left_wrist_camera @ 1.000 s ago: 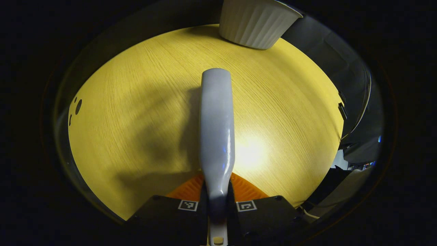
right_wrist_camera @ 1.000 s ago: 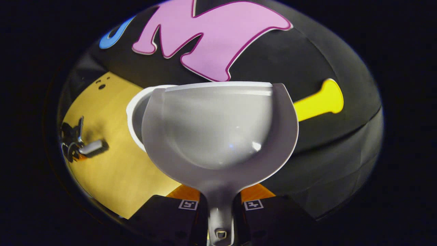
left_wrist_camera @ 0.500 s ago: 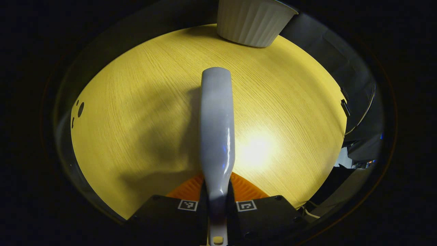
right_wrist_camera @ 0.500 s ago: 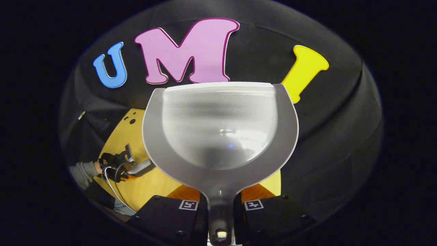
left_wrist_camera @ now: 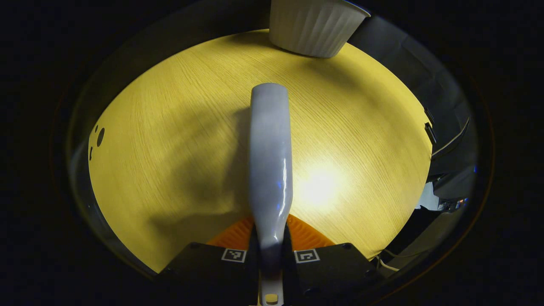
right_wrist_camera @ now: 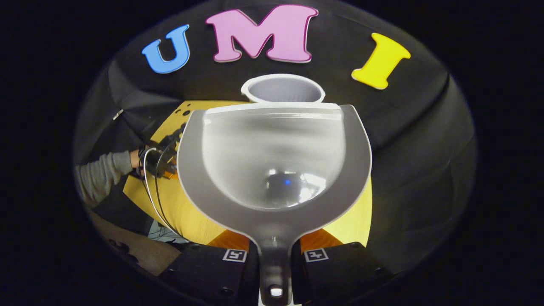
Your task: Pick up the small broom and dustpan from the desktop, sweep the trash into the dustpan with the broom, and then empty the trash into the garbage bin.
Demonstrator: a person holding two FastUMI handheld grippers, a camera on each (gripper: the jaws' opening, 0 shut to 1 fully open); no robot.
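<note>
Right gripper (right_wrist_camera: 275,255) clenched on dustpan (right_wrist_camera: 274,161) handle | garbage bin (right_wrist_camera: 282,88) just beyond its lip | tip slowly | left gripper (left_wrist_camera: 270,256) grasping broom (left_wrist_camera: 270,161).

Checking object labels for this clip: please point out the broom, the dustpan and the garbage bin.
broom (left_wrist_camera: 270,161): left gripper view, middle of its grey handle.
dustpan (right_wrist_camera: 272,157): right gripper view, inside of its scoop.
garbage bin (left_wrist_camera: 312,25): left gripper view, its ribbed white outer wall.
</note>
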